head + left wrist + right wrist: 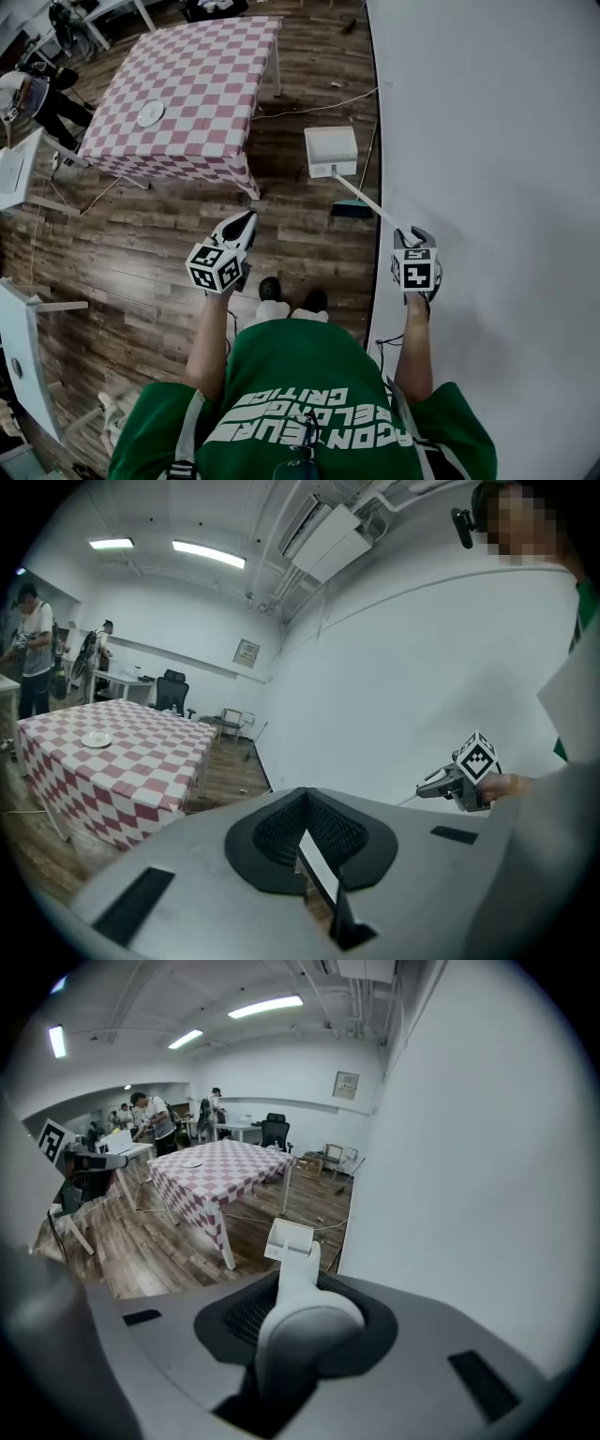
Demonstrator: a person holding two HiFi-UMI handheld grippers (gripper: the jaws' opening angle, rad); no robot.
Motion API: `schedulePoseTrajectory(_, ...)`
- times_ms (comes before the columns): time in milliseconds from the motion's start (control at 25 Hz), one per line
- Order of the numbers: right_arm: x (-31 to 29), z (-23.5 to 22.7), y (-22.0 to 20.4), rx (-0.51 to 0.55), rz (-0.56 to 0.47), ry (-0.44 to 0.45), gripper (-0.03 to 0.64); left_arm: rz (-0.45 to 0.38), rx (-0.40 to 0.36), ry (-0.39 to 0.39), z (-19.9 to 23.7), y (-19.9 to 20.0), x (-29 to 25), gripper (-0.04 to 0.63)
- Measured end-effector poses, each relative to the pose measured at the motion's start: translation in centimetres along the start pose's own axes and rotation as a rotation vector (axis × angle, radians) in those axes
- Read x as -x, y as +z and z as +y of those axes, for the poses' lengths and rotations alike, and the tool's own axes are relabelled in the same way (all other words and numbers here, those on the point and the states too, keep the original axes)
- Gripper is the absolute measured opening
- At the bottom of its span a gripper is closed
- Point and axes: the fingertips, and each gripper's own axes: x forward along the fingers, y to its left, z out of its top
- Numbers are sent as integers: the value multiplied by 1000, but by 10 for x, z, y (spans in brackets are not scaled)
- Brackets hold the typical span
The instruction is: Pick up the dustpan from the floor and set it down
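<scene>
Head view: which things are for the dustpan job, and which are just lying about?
For the job: white dustpan, its long handle, right gripper shut on that handle.
Just lying about: checked table, plate on it, floor cable.

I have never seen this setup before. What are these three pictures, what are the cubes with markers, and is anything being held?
There is no robot here. A person wears a head camera and holds a two-jaw gripper in each hand; the marked cubes are part of the grippers. The head view looks down on the wooden floor, the left gripper and the right gripper. The other two views ride on the grippers. The right gripper is closed on the long handle of a white dustpan beside the wall; whether the pan touches the floor is unclear. The left gripper holds nothing, jaws together. A checkered table with a plate stands farther off.
</scene>
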Motion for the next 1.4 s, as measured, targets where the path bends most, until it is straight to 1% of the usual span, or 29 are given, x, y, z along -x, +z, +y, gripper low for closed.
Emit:
schedulePoseTrajectory(200,-28,21,-16,83,67,73,114,-12,47,88,6,-21,29,3)
schedulePoseTrajectory(320,-49,38,-26,136,110,121,114,-21,82,153,14,-36,53,3)
schedulePoseTrajectory(440,-66,60,-36,179,151,160,114,-31,110,208,28,-48,76,3)
schedulePoseTrajectory(600,-83,94,-51,218,211,209,114,-59,135,261,46,-54,104,3)
schedulePoseTrajectory(760,-93,132,-55,267,255,242,114,-78,158,300,65,-62,135,3)
schedulePoseTrajectory(960,-100,187,-54,325,286,276,114,-108,210,350,95,-76,180,3)
schedulePoseTrajectory(1160,-112,243,-45,389,302,303,114,-131,266,385,127,-96,219,3)
schedulePoseTrajectory(1400,-130,313,-26,457,325,329,114,-152,324,405,165,-117,254,3)
